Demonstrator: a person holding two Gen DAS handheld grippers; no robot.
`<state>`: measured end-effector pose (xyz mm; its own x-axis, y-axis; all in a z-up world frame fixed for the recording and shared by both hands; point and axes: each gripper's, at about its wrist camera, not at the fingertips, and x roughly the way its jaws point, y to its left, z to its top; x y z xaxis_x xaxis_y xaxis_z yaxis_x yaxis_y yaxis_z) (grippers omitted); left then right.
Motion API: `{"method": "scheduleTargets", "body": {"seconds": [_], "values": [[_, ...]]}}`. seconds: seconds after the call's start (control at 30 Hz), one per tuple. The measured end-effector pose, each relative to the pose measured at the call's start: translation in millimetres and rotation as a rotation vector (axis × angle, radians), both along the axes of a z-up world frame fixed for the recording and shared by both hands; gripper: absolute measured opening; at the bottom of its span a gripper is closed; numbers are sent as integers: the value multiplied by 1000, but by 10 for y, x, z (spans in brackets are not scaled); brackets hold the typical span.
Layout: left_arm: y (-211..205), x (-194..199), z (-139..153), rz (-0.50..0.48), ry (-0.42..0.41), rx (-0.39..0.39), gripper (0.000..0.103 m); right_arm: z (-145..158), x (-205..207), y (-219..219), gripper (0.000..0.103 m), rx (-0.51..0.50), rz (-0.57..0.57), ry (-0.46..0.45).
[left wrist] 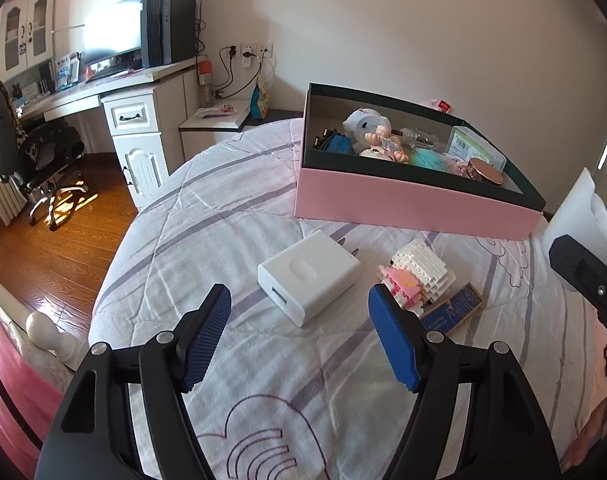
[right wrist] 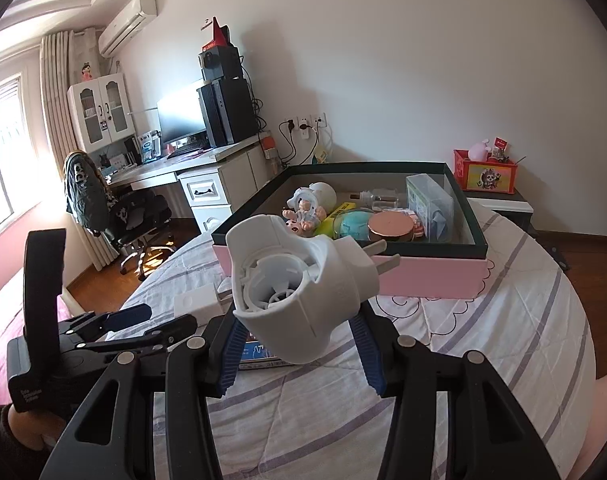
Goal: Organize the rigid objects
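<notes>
- Rigid objects, sorting run: pink cardboard box with dark green rim [left wrist: 415, 204] sits on the striped white quilt [left wrist: 231, 216], at 1 o'clock in the left wrist view. It already holds a small doll figure [left wrist: 377, 136], a clear plastic case [left wrist: 479, 146], a round rose-gold lid [left wrist: 485, 170] and other bits.
- Right gripper [right wrist: 299, 344]: jaws clamped on a white plastic plug-in device with two metal prongs [right wrist: 299, 280], held above the quilt, short of the box's near wall at 12 o'clock.
- Left gripper [left wrist: 299, 336]: jaws spread wide, nothing between them; white square USB charger block [left wrist: 309, 276] lies just ahead at 12 o'clock.
- Left on the quilt: charger, white-and-pink toy brick model [left wrist: 417, 276], flat blue printed packet [left wrist: 455, 306].
- Judgement: roughly half done.
- Room: free floor shows at the box's near side; quilt drops off at 9 o'clock toward the wooden floor [left wrist: 51, 248].
</notes>
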<state>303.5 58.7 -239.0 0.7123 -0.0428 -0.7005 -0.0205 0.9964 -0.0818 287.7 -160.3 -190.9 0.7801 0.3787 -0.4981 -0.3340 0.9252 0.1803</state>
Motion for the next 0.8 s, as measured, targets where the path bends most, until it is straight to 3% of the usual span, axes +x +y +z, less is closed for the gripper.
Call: {"method": "scheduleTargets", "body": {"seconds": [0.13, 0.17, 0.2, 0.27, 0.37, 0.5, 0.67, 0.8], "values": [[-57, 233, -115, -24, 77, 51, 72, -16, 71, 25, 51, -7, 0, 8], [-71, 288, -169, -35, 110, 57, 67, -25, 86, 21, 51, -7, -1, 10], [-85, 313, -179, -43, 115, 69, 66, -30, 104, 23, 51, -8, -2, 12], [-115, 312, -155, -71, 99, 75, 53, -42, 138, 29, 51, -10, -3, 19], [-103, 282, -127, -95, 77, 54, 46, -55, 175, 26, 51, -11, -5, 25], [-116, 190, -47, -98, 34, 65, 44, -75, 197, 18, 51, -12, -3, 32], [-71, 75, 53, -80, 2, 19, 43, -77, 196, 23, 51, -12, -3, 31], [-159, 127, -25, -98, 43, 65, 43, -68, 204, 26, 51, -9, 0, 32]]}}
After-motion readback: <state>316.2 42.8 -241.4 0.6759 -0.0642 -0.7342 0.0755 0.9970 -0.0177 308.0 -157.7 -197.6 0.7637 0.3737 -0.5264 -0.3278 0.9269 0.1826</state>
